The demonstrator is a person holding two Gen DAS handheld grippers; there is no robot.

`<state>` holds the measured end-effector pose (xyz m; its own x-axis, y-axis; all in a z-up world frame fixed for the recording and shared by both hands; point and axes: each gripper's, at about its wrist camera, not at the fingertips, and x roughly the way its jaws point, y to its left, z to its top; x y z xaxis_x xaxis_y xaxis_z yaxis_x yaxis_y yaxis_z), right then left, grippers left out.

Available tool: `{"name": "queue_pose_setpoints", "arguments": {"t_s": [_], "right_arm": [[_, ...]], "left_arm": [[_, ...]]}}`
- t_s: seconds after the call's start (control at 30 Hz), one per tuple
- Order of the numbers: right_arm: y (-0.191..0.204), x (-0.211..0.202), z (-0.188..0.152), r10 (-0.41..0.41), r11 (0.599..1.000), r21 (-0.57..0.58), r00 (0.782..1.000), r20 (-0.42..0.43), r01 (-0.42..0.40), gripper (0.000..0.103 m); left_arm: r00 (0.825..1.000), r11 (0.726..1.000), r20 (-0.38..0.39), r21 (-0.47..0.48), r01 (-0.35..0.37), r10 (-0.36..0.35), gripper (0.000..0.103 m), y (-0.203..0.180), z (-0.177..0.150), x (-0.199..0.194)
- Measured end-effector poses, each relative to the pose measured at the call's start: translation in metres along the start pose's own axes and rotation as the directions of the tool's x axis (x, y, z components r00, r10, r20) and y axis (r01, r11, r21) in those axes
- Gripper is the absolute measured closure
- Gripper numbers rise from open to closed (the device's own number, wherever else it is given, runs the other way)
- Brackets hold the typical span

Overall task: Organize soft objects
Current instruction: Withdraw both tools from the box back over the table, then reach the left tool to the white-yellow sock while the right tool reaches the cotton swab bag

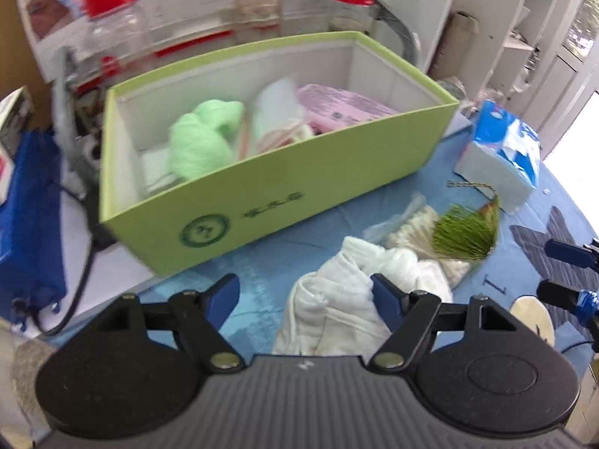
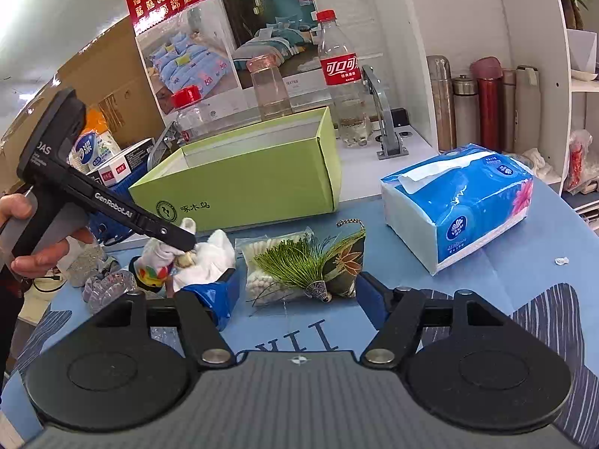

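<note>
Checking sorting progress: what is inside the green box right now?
Inside the green box lie a light green cloth, a white folded item and a pink packet. Whatever lies beneath them and behind the near wall is hidden.

- The box point(image 2: 239, 183) stands mid-frame in the right wrist view, bottles point(image 2: 342, 78) behind it.
- The tissue pack point(image 2: 460, 205) lies to its right — well apart.
- The tassel point(image 2: 299, 262) lies before the box, on the bag of cotton swabs point(image 2: 258, 262).
- The crumpled cloth point(image 2: 213, 258) lies left of them.
</note>
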<state>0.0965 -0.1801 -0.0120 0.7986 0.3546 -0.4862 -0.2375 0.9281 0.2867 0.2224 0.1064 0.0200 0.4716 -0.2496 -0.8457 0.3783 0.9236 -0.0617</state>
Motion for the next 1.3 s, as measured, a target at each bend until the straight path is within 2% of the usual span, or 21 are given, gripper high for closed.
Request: {"name": "queue_pose_setpoints", "arguments": {"t_s": [0.1,0.27,0.37,0.47,0.53,0.63,0.7,0.87,1.0,1.1,1.17,1.3], "right_arm": [[0.003,0.004,-0.001,0.009,1.000,0.002,1.000,-0.007,-0.009,0.049],[0.013,0.003,-0.001,0.036,0.999,-0.010,0.999,-0.008,-0.036,0.048],[0.018,0.002,-0.001,0.042,0.999,-0.025,0.999,-0.005,-0.042,0.048],[0.020,0.000,0.001,0.040,0.999,-0.035,0.999,0.002,-0.040,0.048],[0.021,-0.002,0.002,0.034,0.998,-0.043,0.999,0.002,-0.034,0.048],[0.020,-0.005,0.001,0.024,0.998,-0.056,1.000,0.004,-0.024,0.048],[0.019,-0.006,0.001,0.020,0.998,-0.051,1.000,0.007,-0.020,0.047],[0.022,-0.002,0.002,0.031,0.998,-0.060,0.999,0.007,-0.031,0.047],[0.026,0.007,0.005,0.019,0.993,-0.113,1.000,-0.003,-0.019,0.047],[0.025,0.013,0.009,-0.012,0.982,-0.187,1.000,-0.026,0.007,0.047],[0.023,0.017,0.011,-0.030,0.971,-0.238,0.998,-0.050,0.017,0.047],[0.018,0.033,0.024,-0.030,0.932,-0.363,0.994,-0.104,-0.010,0.047]], "left_arm": [[0.997,0.994,-0.003,-0.076,-0.079,0.079,0.027,0.018,-0.023,-0.010],[0.989,0.973,-0.018,-0.176,-0.149,0.148,0.027,0.036,-0.073,-0.025],[0.994,0.964,-0.016,-0.242,-0.108,0.107,0.027,0.044,-0.099,-0.033],[1.000,0.975,0.012,-0.223,0.014,-0.011,0.026,0.038,-0.128,-0.050],[1.000,0.979,0.008,-0.203,0.015,-0.014,0.026,0.026,-0.145,-0.058],[1.000,0.968,-0.013,-0.252,0.016,-0.020,0.027,0.025,-0.168,-0.075],[1.000,0.965,0.004,-0.262,-0.006,0.008,0.027,0.022,-0.179,-0.092],[0.992,0.962,0.057,-0.254,-0.098,0.116,0.026,0.013,-0.187,-0.121],[0.994,0.951,0.012,-0.293,-0.103,0.111,0.026,0.016,-0.183,-0.089],[0.986,0.930,-0.039,-0.328,-0.165,0.162,0.026,0.016,-0.184,-0.056],[0.977,0.930,-0.010,-0.307,-0.204,0.211,0.025,0.010,-0.183,-0.052],[0.982,0.937,-0.004,-0.300,-0.180,0.188,0.025,0.010,-0.180,-0.051]]}}
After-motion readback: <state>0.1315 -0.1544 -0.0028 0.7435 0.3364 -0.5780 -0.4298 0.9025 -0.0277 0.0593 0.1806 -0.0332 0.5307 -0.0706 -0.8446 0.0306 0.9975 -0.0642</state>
